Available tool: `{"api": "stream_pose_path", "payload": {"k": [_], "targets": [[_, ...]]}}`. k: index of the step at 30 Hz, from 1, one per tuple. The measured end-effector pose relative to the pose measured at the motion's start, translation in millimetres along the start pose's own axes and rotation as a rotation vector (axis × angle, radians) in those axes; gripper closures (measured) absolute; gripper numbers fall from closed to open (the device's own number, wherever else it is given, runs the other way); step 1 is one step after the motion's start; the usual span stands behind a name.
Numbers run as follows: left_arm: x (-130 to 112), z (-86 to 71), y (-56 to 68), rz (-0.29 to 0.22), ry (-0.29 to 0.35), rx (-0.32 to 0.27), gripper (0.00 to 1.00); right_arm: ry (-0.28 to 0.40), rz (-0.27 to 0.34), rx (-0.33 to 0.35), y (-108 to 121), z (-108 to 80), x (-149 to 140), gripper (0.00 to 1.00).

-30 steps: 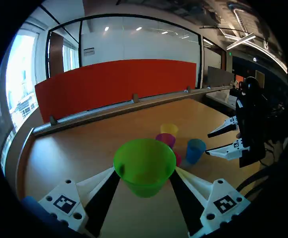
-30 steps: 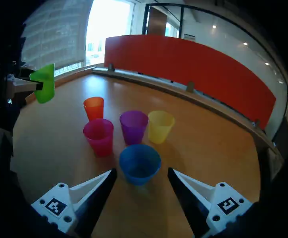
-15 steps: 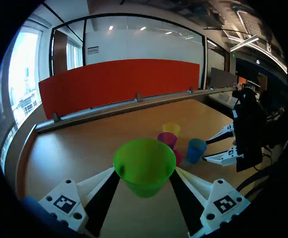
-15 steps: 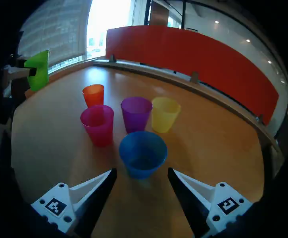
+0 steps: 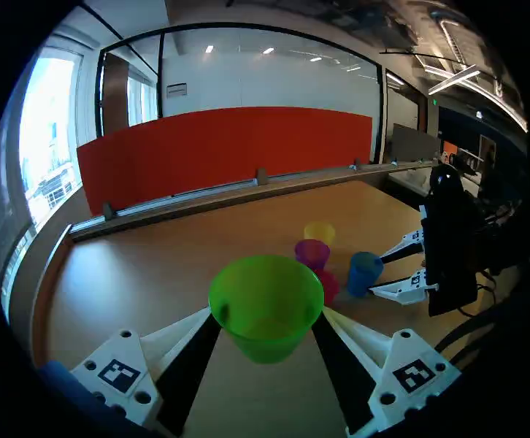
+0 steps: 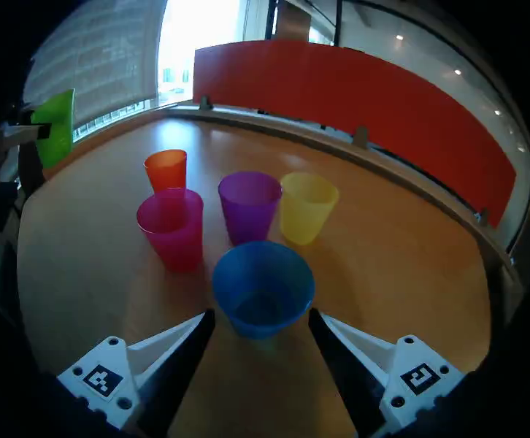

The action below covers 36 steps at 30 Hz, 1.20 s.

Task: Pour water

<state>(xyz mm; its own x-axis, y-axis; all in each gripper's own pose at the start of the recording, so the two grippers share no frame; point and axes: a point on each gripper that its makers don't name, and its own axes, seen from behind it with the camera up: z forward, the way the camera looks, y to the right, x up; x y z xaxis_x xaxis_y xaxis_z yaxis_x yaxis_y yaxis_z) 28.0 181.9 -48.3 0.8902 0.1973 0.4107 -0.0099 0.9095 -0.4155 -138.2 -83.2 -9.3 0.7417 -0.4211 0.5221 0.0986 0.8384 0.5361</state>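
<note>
My left gripper (image 5: 266,321) is shut on a green cup (image 5: 266,305), held upright above the wooden table (image 5: 141,270). The same green cup (image 6: 55,135) appears at the far left of the right gripper view. My right gripper (image 6: 258,321) is open, low over the table. A blue cup (image 6: 263,287) stands just ahead of its fingertips, partly between them, with a little water in the bottom. In the left gripper view the right gripper (image 5: 379,276) sits at the blue cup (image 5: 363,272).
Behind the blue cup stand a pink cup (image 6: 171,226), a purple cup (image 6: 249,206), a yellow cup (image 6: 307,206) and an orange cup (image 6: 166,169). A red partition (image 6: 352,102) runs along the table's far edge. Windows are to the left.
My right gripper has moved forward, so the blue cup now sits closer, at its fingertips. My left gripper still holds the green cup and has shifted only slightly.
</note>
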Motion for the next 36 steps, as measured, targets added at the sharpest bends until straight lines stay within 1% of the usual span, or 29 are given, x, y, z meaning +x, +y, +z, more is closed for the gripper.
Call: {"api": "stream_pose_path", "payload": {"k": [11,20,30,36], "targets": [[-4,-2.1,-3.0,-0.006,-0.009,0.011,0.17,-0.002,-0.004,0.008,0,12.9,1,0.0],[-5,-2.8,-2.9,-0.008,-0.013,0.015,0.17,0.015,-0.004,0.009,2,20.1,7,0.01],[-5,-2.0,-1.8,-0.01,-0.016,0.017,0.17,0.029,-0.002,0.022,3,20.6,10,0.08],[-5,-1.9,-0.8,-0.009,-0.016,0.017,0.17,0.035,-0.003,0.025,2,20.8,11,0.09]]}}
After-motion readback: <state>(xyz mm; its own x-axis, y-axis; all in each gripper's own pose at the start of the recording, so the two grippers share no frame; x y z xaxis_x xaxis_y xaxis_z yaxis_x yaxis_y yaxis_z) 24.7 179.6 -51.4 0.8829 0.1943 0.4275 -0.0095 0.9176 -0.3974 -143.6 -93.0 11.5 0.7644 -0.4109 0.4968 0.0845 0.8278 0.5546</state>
